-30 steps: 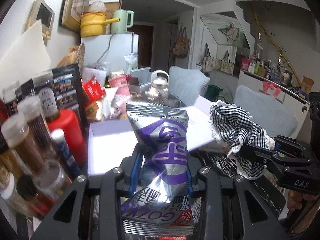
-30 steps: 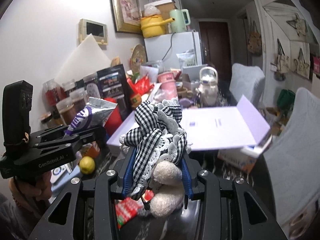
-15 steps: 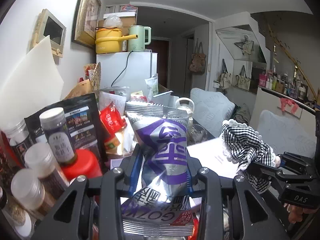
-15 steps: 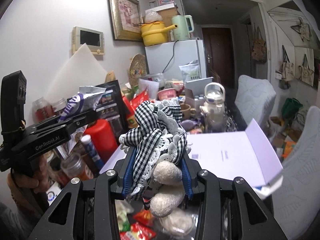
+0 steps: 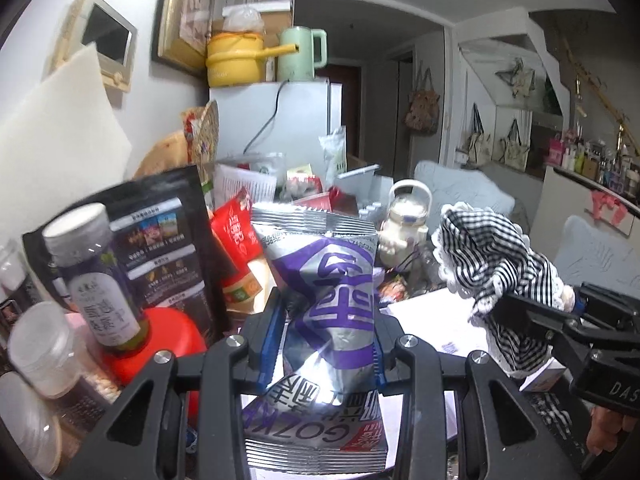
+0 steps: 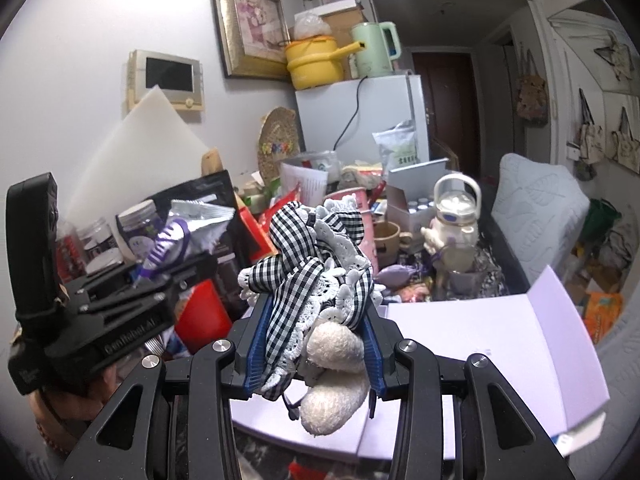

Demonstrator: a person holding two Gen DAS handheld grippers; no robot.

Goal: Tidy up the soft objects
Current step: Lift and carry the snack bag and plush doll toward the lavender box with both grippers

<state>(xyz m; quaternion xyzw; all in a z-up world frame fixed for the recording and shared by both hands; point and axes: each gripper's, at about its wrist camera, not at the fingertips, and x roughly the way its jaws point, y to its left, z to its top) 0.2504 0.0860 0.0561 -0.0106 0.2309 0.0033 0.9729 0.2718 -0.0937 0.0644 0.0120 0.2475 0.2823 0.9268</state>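
Note:
My left gripper is shut on a silver and purple snack bag, held upright above the cluttered table. The bag also shows at the left of the right wrist view. My right gripper is shut on a soft toy with a black-and-white checked lace-trimmed cloth and white fuzzy limbs. The toy shows at the right of the left wrist view. Both grippers are raised side by side, the left one to the left of the right one.
An open white box lies below the right gripper. Jars, a red container and a black pouch crowd the left. A white teapot, pink cup, white fridge and grey chairs stand behind.
Both grippers have risen and tilted up with their loads. The white box and table have dropped lower in both views. The grips are unchanged.

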